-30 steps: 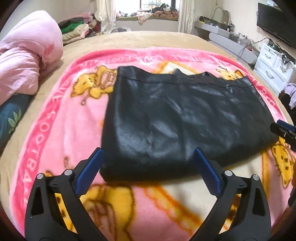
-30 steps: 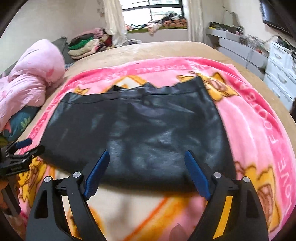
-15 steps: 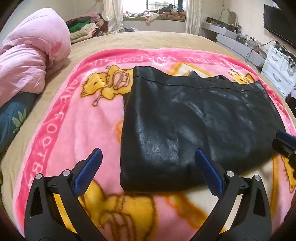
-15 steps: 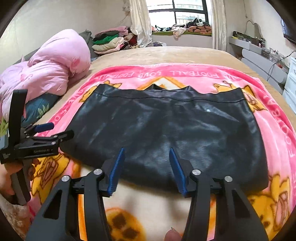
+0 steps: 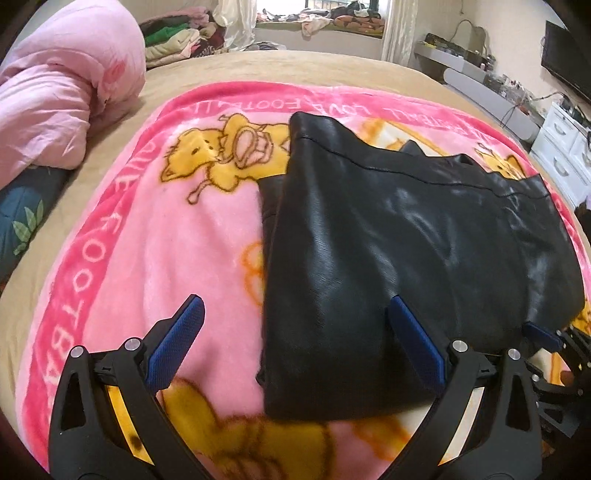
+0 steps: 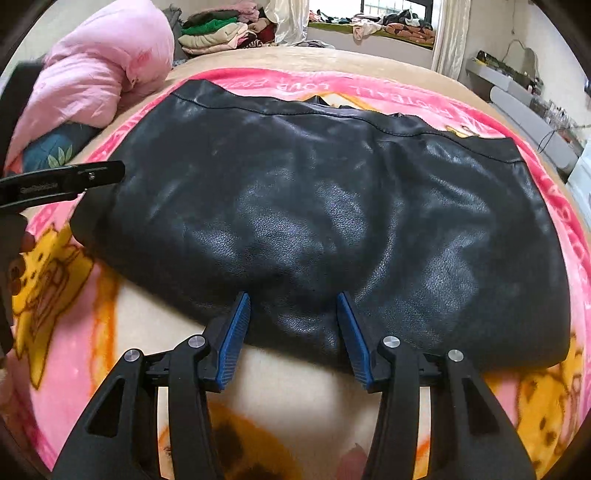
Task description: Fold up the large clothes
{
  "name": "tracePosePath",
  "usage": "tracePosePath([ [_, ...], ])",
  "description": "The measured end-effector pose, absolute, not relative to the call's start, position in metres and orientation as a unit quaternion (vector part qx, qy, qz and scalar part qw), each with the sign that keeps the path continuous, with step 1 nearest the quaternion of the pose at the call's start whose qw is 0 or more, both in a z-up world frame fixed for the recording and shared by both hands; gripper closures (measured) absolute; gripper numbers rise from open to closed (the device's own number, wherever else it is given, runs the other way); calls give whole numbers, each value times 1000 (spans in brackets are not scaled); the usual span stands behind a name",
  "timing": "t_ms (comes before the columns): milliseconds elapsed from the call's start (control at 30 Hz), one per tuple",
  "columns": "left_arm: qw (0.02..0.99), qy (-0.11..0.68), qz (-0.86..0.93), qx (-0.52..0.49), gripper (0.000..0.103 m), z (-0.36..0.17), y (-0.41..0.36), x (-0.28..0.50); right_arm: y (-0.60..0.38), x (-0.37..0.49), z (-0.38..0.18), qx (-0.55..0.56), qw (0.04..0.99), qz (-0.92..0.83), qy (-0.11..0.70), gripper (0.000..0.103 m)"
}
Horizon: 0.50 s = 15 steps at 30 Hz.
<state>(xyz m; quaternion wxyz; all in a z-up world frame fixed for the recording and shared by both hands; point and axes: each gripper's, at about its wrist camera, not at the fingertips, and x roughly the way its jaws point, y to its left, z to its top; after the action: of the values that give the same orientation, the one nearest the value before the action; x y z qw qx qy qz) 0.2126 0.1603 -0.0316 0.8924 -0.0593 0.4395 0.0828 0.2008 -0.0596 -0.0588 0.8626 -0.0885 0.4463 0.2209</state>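
Observation:
A black leather garment (image 5: 399, 236) lies folded flat on the pink cartoon blanket (image 5: 155, 236); it also fills the right wrist view (image 6: 314, 206). My left gripper (image 5: 295, 332) is open wide, low over the garment's near left corner, with one finger over blanket and one over leather. My right gripper (image 6: 293, 317) is open but narrower, its blue pads (image 6: 236, 332) straddling the garment's near folded edge at the middle. The left gripper's body shows at the left edge of the right wrist view (image 6: 62, 181).
A pink duvet (image 5: 62, 107) is bunched at the far left of the bed. Stacked clothes (image 6: 218, 33) lie by the window. White drawers (image 5: 565, 147) and a shelf stand right of the bed. The tan bedsheet (image 5: 295, 66) extends beyond the blanket.
Both grippers have moved closer to the garment's near edge. The left one shifted left toward the corner. The right gripper's jaws have narrowed around the folded edge.

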Motion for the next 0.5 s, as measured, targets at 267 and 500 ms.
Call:
tracePosePath([
  [267,892,437,80,-77,10,-29,172,217,-63,208,-20,-50,879,235,412,56],
  [500,893,433,79,-92,10,-27,181,219,-45,244,-45,-36,863,214,456,55],
])
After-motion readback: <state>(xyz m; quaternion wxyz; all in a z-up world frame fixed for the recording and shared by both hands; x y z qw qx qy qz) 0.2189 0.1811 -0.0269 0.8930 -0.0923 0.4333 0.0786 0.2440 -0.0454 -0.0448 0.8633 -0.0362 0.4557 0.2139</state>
